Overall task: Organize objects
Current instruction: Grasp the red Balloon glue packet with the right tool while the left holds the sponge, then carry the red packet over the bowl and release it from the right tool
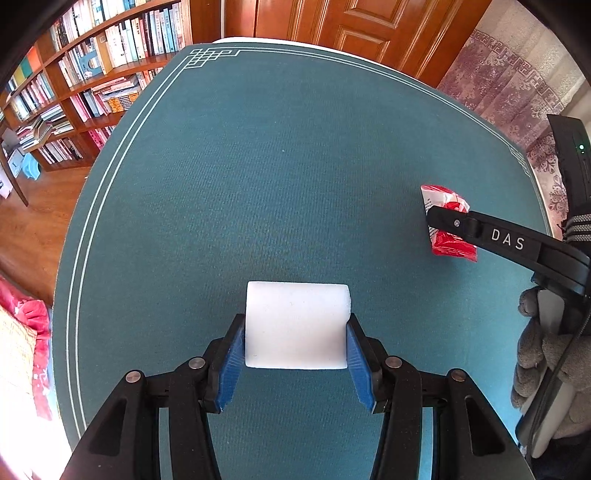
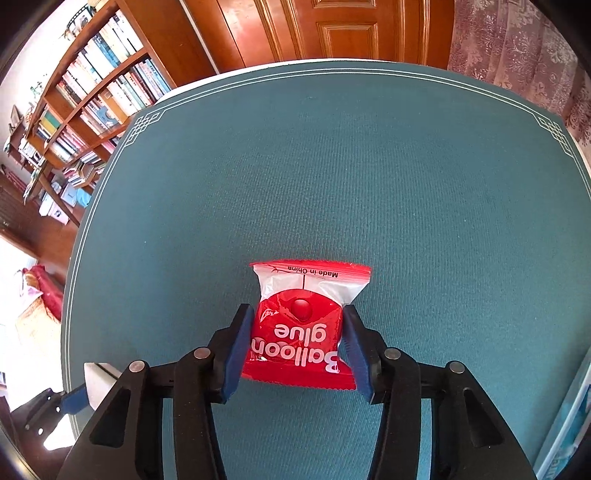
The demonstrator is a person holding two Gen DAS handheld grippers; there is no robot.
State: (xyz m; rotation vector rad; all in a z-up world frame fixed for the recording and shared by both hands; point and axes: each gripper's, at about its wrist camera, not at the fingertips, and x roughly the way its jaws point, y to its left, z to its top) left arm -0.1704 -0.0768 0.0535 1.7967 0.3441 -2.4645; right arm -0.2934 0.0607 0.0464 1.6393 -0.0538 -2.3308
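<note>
- Blue pads of the left gripper press both sides of a white block, jaws closed on it just over the teal worktop.
- Right gripper has its jaws clamped on a red packet; only this view shows its upside-down "Balloon glue" print.
- From the left view, the packet sits far right, half hidden behind the right gripper's finger.
- From the right view, the block shows only as a cut-off corner at lower left.
- Both grippers point forward, toward a bookshelf and door.
</note>
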